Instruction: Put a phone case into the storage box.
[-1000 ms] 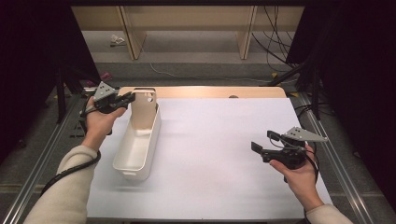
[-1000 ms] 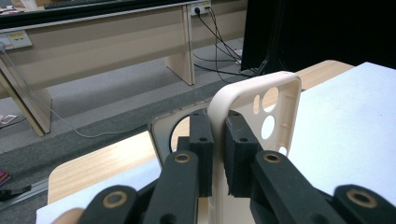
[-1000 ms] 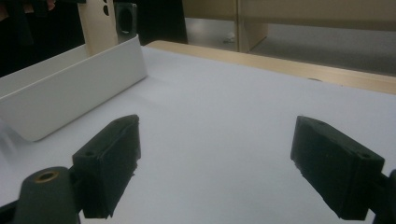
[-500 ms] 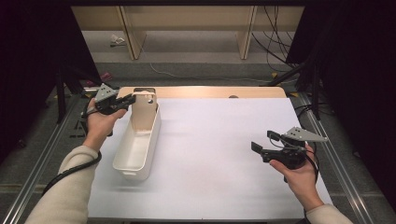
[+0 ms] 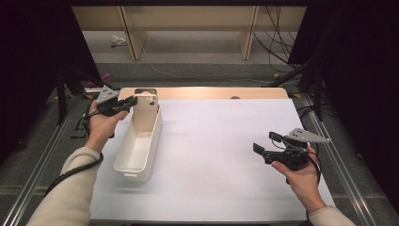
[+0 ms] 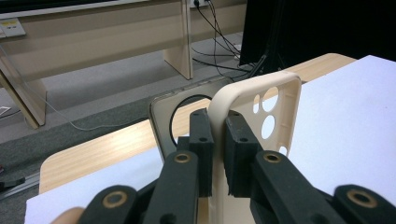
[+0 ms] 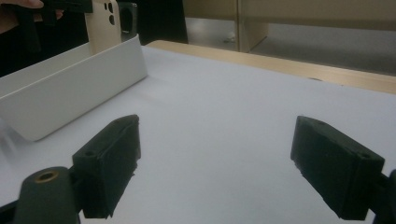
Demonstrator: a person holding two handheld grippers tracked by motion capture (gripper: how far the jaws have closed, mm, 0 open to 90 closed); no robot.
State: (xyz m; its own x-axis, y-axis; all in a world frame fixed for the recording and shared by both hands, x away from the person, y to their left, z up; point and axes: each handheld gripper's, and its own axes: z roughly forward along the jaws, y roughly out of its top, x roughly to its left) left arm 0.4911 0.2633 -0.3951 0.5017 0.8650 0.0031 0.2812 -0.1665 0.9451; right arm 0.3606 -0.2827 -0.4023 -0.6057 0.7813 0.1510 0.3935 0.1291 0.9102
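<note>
Currently a beige phone case (image 6: 261, 107) is pinched by its thin edge in the left gripper (image 6: 218, 154), held upright over the far end of the white bin (image 5: 139, 150) at upper left of the high view. Should that narrow hold slip, the case could twist and be dropped outside the bin. The right gripper (image 7: 229, 172) is held spread and empty at lower right.

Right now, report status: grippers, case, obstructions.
Left gripper shut on phone case, over bin's far end. Right gripper open, empty. Nothing between.
</note>
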